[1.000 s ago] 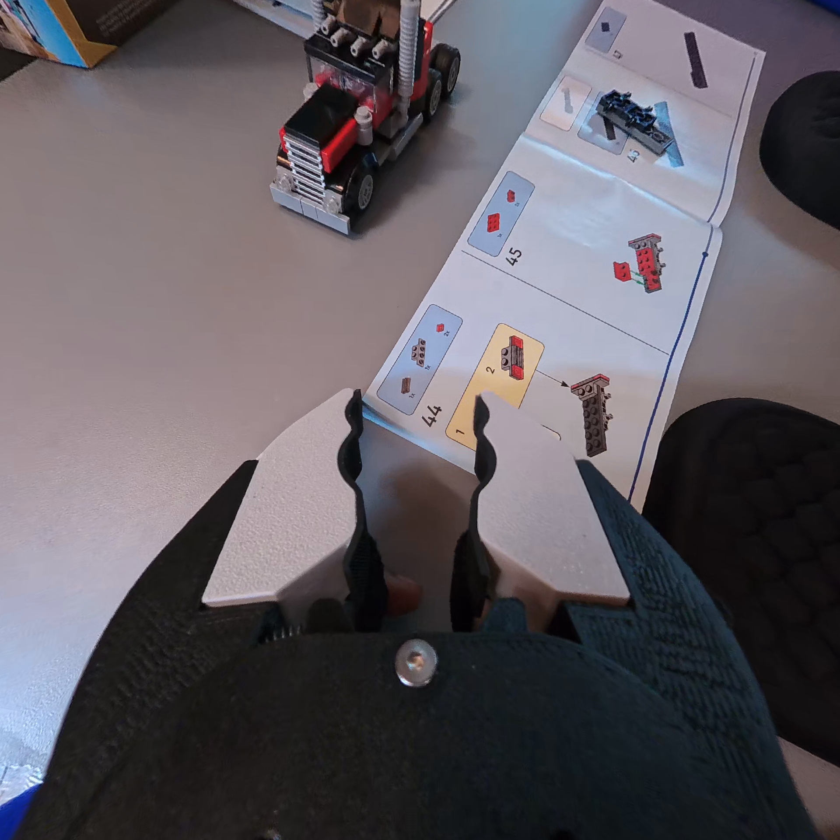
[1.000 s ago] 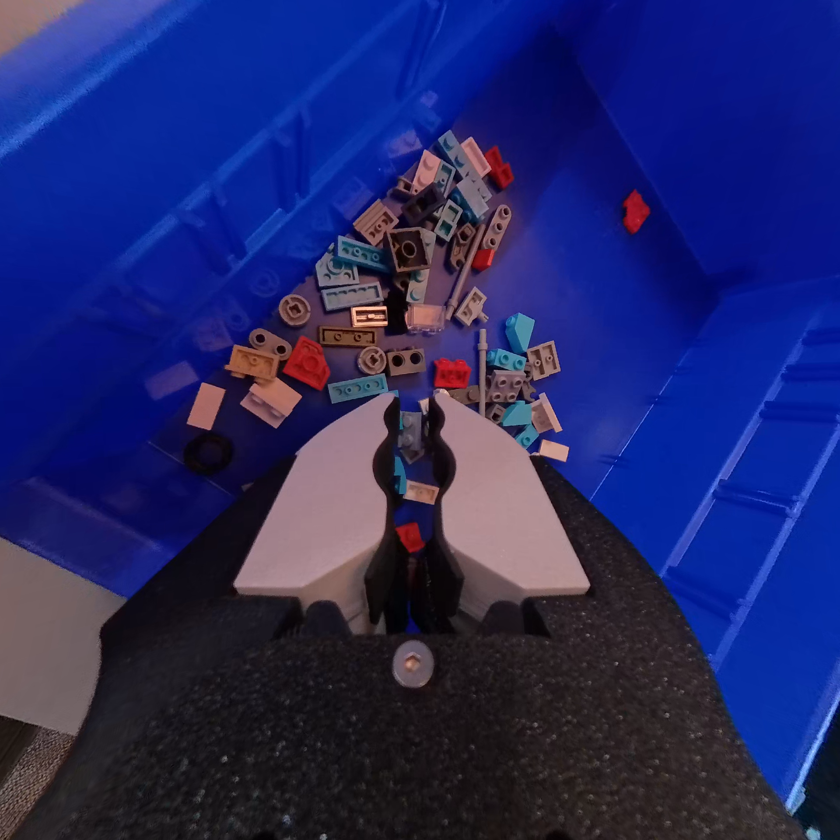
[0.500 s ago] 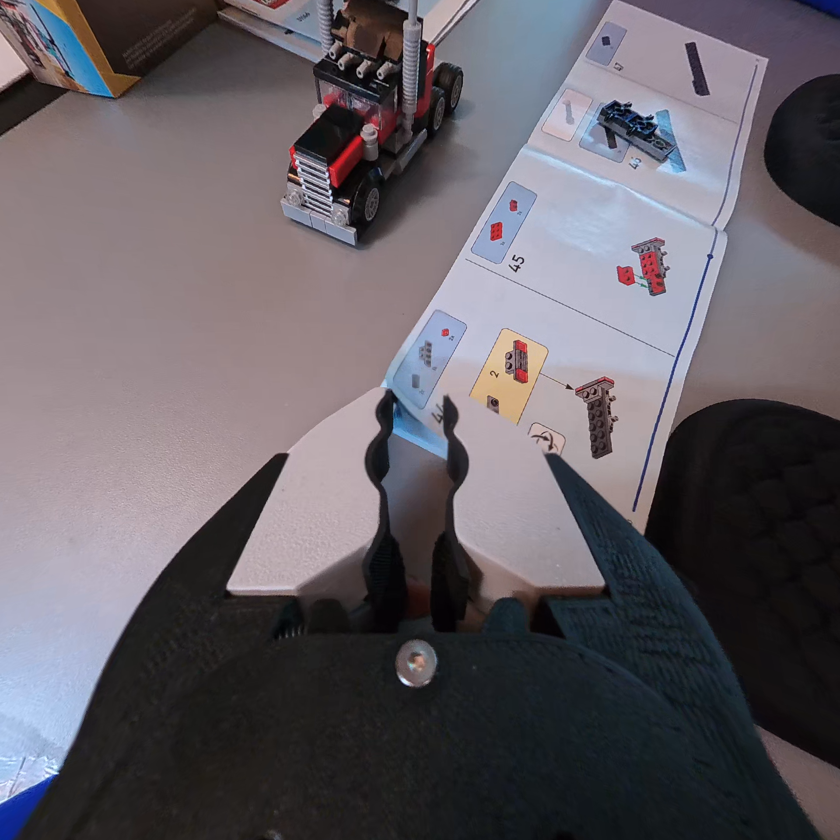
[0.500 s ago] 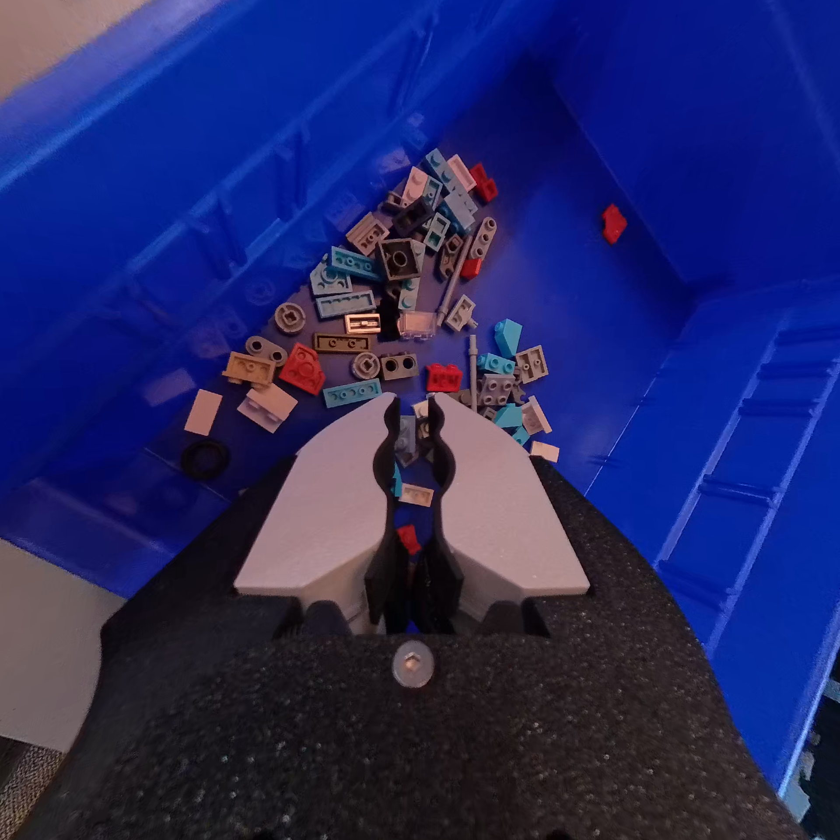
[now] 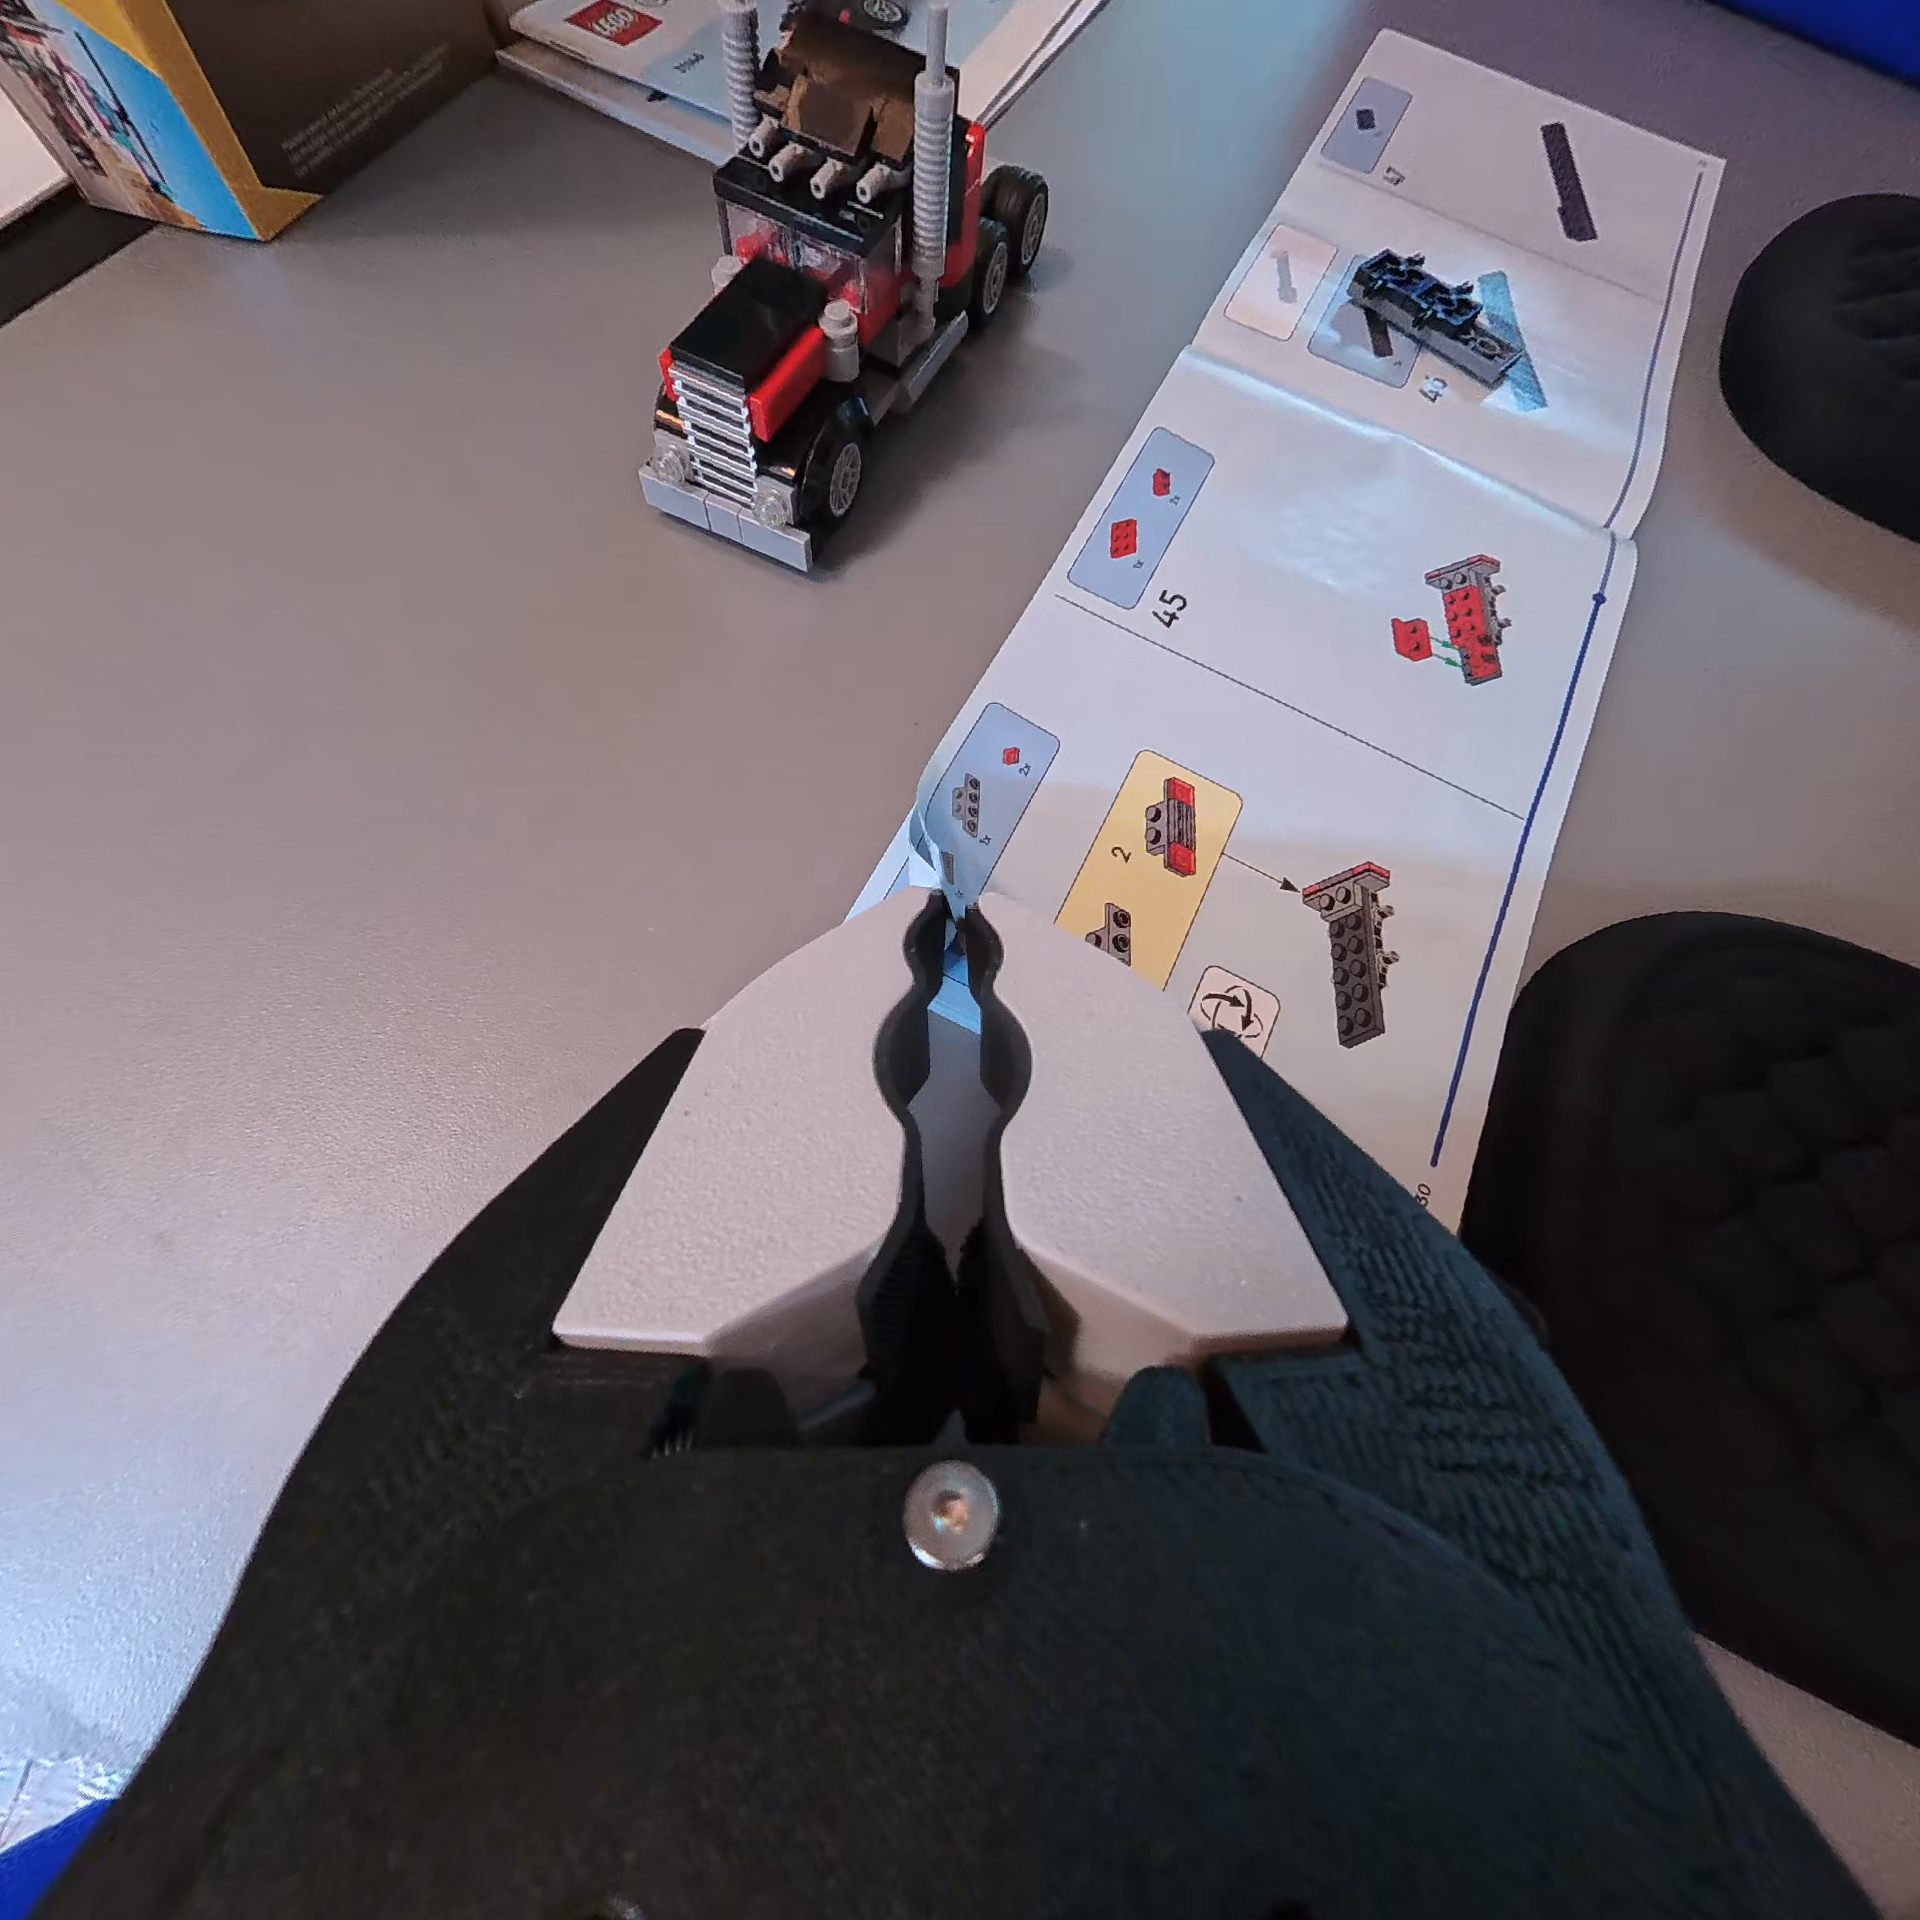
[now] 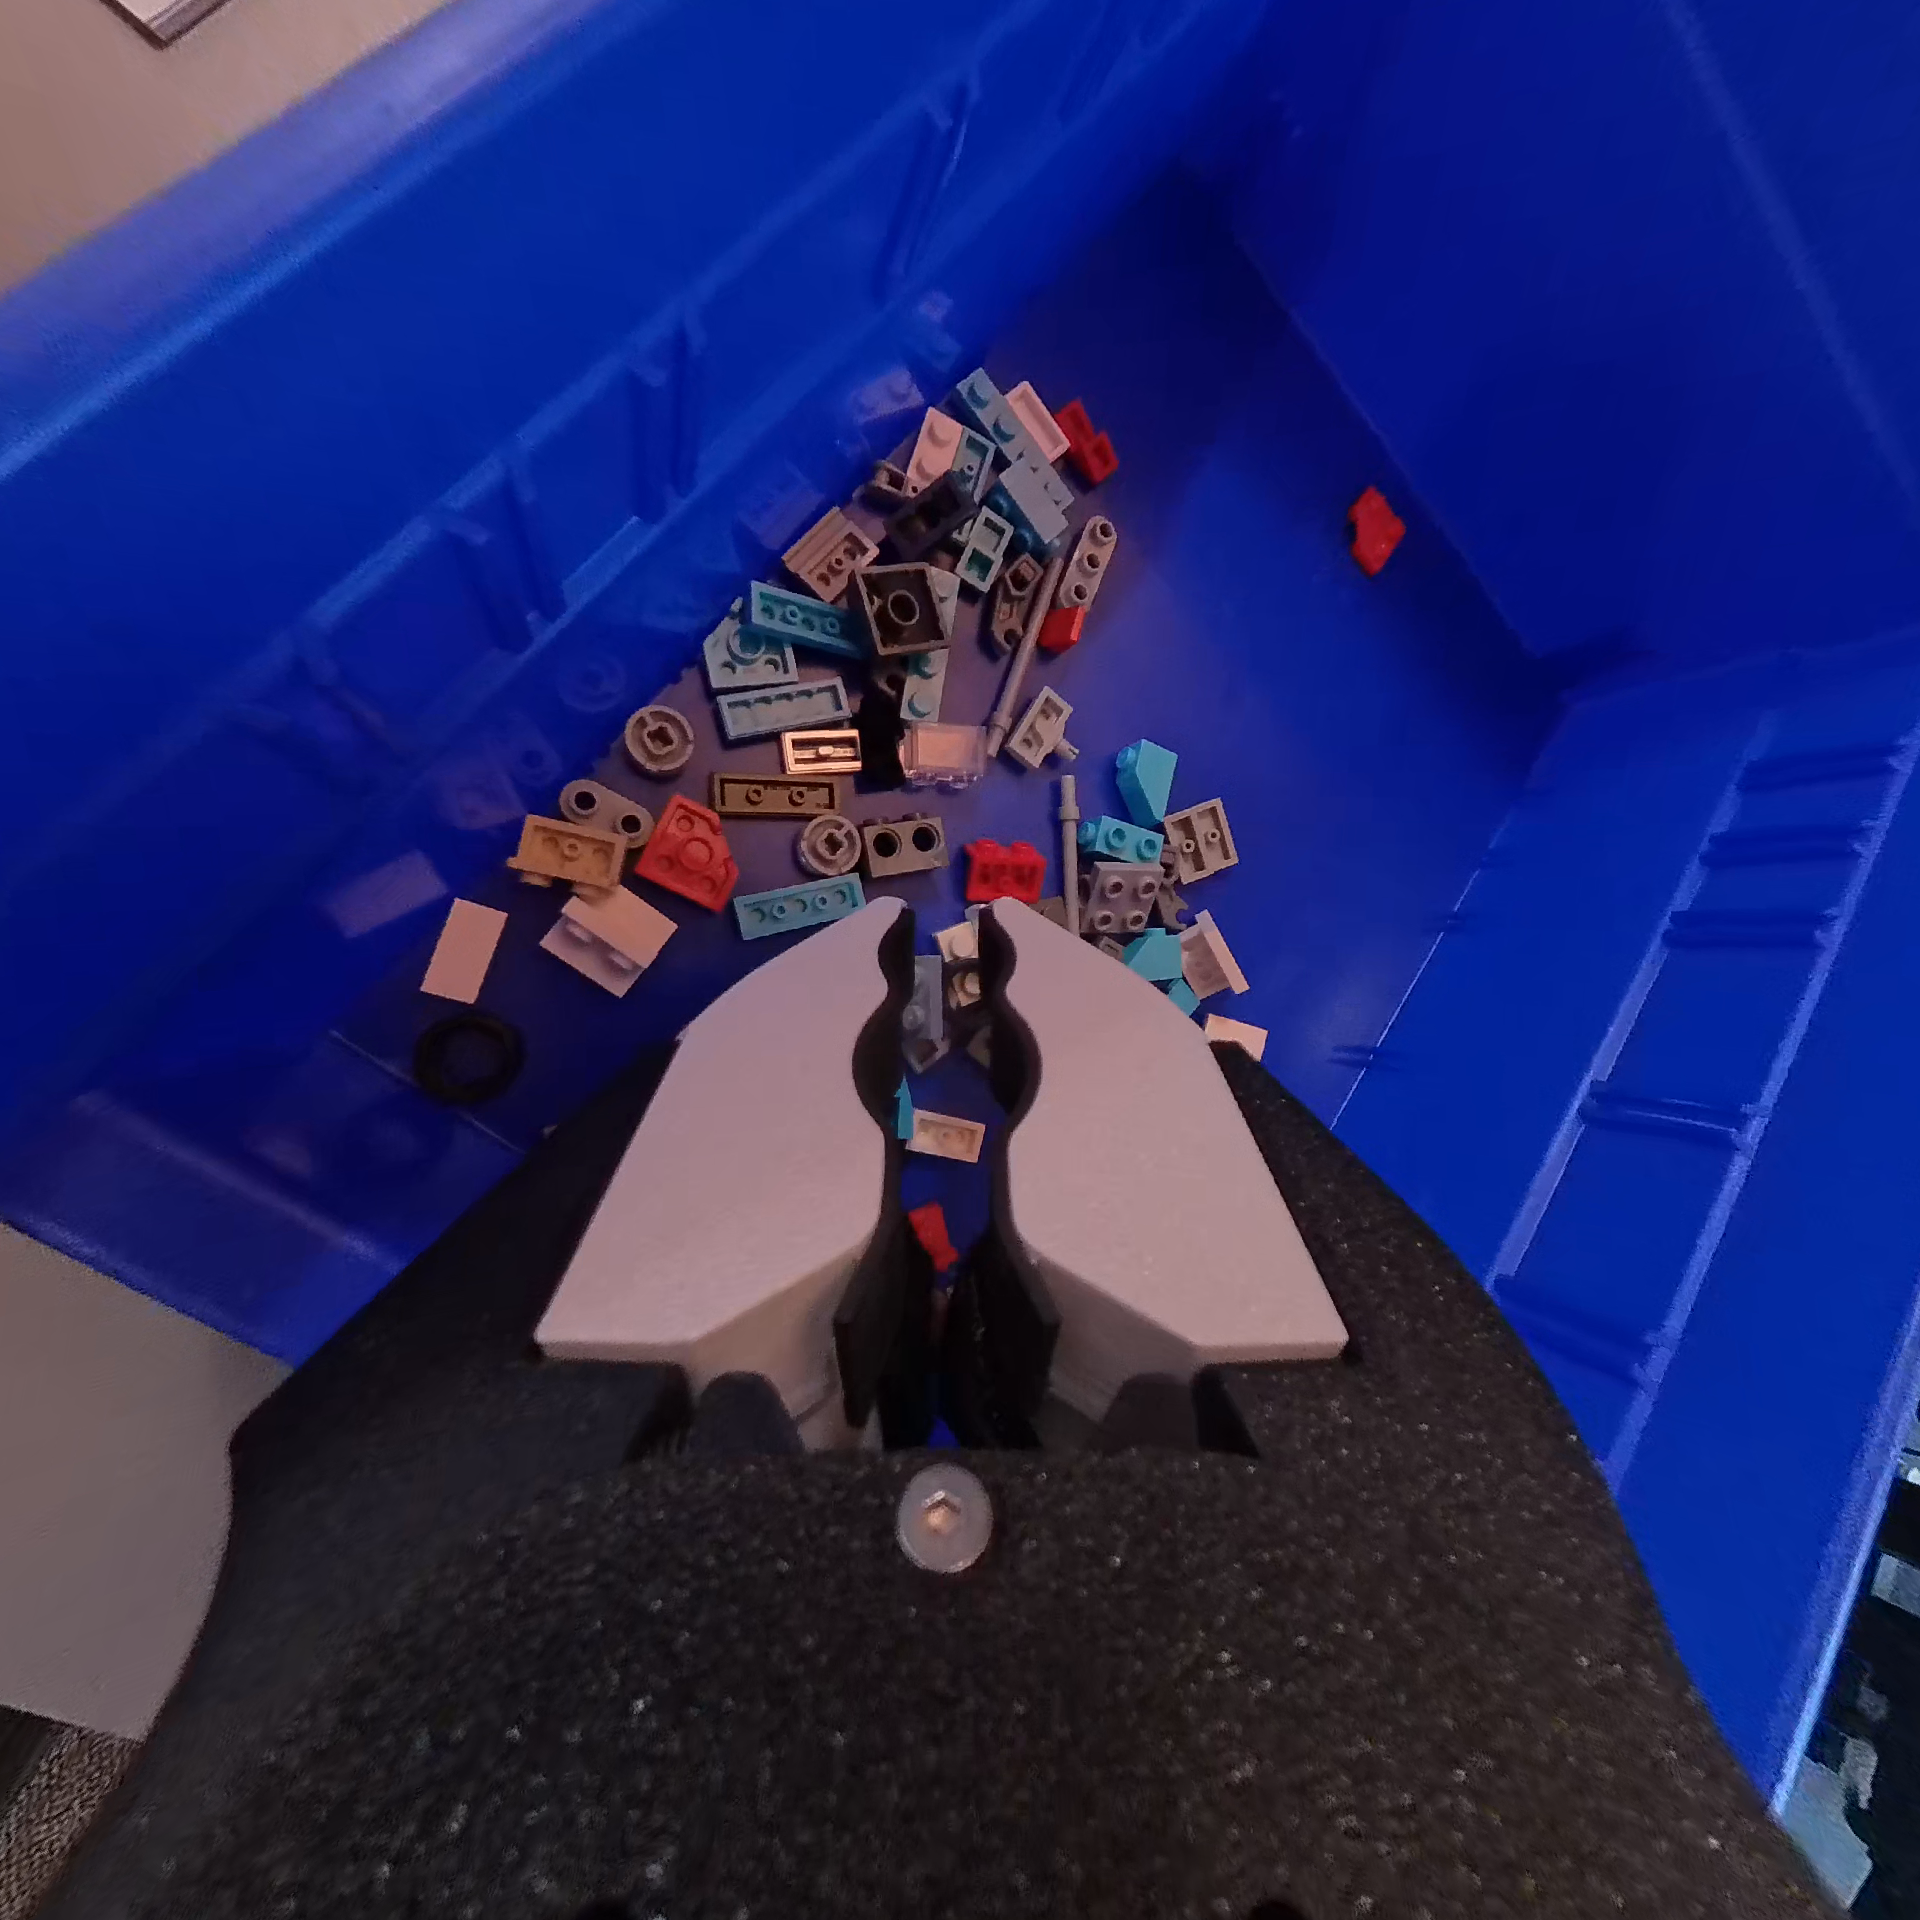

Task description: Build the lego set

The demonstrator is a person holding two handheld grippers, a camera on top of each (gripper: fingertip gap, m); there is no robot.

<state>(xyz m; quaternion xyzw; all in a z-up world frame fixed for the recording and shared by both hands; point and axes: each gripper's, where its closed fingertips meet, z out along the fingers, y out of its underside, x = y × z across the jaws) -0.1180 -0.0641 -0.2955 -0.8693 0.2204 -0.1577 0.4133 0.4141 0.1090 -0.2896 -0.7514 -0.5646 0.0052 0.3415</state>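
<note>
In the left wrist view my left gripper (image 5: 951, 914) is shut on the near left corner of the open instruction booklet (image 5: 1299, 644), and the page edge curls up between the tips. A built red and black lego truck (image 5: 831, 343) stands on the grey table (image 5: 312, 727) beyond it. A small dark assembly (image 5: 1429, 317) lies on the booklet's far page. In the right wrist view my right gripper (image 6: 948, 920) hovers over a pile of loose lego pieces (image 6: 894, 727) in a blue bin (image 6: 416, 520). Its jaws are slightly apart and hold nothing.
A cardboard set box (image 5: 208, 104) and a second booklet (image 5: 644, 52) lie at the table's far left. Two black padded shapes (image 5: 1714, 1247) (image 5: 1829, 364) sit right of the booklet. In the bin, a lone red piece (image 6: 1375, 530) and a black tyre (image 6: 468, 1055) lie apart from the pile. The tips of one gripper are about 55 centimeters away from the tips of the other. Measured from the fingertips, the small dark assembly (image 5: 1429, 317) is 20 centimeters or so from the left gripper and 35 centimeters from the right.
My left gripper has closed from wide open onto the booklet's corner and lifted the page edge. My right gripper has drifted slightly over the pile, its gap unchanged.
</note>
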